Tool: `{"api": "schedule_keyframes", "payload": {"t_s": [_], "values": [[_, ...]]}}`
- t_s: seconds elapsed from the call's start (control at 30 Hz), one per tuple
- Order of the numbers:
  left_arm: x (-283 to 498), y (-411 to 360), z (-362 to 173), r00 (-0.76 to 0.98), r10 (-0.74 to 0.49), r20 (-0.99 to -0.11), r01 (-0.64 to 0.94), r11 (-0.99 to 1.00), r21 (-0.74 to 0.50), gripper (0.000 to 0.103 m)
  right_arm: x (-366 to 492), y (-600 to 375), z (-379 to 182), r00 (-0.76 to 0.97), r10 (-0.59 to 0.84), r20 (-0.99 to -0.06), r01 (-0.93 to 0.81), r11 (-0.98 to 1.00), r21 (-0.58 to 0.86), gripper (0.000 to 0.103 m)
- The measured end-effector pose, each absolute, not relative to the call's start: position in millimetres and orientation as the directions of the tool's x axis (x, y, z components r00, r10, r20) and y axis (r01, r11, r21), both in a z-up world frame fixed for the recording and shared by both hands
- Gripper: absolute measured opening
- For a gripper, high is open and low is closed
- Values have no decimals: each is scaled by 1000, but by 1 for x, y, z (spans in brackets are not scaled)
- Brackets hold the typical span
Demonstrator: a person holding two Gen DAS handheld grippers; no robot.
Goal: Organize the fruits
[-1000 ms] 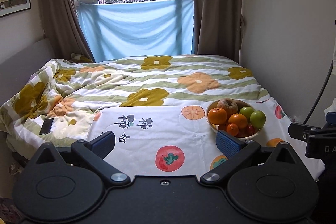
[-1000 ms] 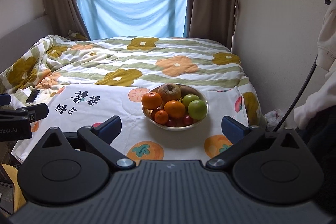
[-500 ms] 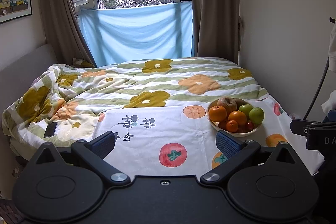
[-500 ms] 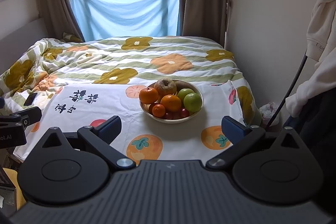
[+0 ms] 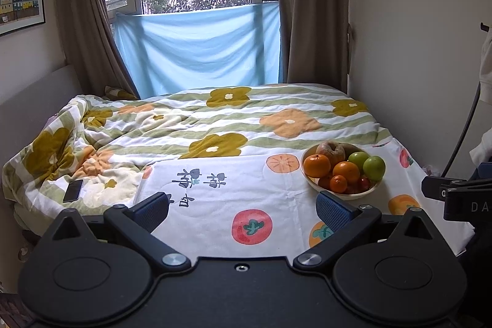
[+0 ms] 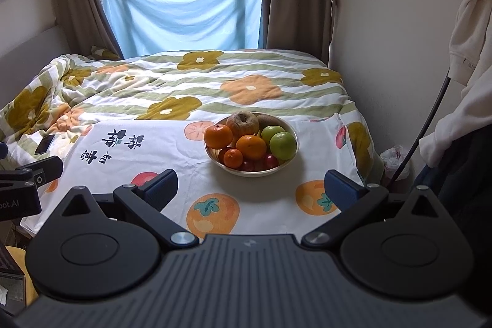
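Observation:
A bowl (image 6: 289, 129) full of fruit stands on a white cloth with printed persimmons (image 6: 172, 162) on a bed. It holds oranges (image 6: 251, 146), green apples (image 6: 283, 145), a brownish apple (image 6: 244, 122) and small red fruits (image 6: 270, 160). My right gripper (image 6: 250, 188) is open and empty, above the cloth just in front of the bowl. My left gripper (image 5: 243, 209) is open and empty, over the cloth to the left of the bowl (image 5: 310, 180). Each gripper's body shows at the edge of the other's view.
A flowered quilt (image 5: 190, 125) covers the bed behind the cloth. A phone (image 5: 73, 190) lies on the quilt at the left. A wall runs along the right side, with white clothing (image 6: 467, 33) hanging and a dark cable (image 6: 430, 119). A curtained window is at the back.
Both grippers have risen and tilted up a little, so the bowl and bed sit lower in both views. The jaws stay open. The fruit has not moved.

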State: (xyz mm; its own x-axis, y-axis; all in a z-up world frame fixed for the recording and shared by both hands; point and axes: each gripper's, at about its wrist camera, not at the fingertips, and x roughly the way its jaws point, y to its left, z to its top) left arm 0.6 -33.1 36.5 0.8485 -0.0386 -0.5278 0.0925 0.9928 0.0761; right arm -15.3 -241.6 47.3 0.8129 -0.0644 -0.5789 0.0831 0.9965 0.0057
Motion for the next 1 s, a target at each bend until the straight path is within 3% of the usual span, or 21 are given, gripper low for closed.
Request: {"api": "schedule_keyframes", "payload": {"t_s": [1.0], "values": [[-2,-30,29,835,-31,-550,102,990,99,103,-9,-242,35,785,-56,-617,87,996,19,103]]}}
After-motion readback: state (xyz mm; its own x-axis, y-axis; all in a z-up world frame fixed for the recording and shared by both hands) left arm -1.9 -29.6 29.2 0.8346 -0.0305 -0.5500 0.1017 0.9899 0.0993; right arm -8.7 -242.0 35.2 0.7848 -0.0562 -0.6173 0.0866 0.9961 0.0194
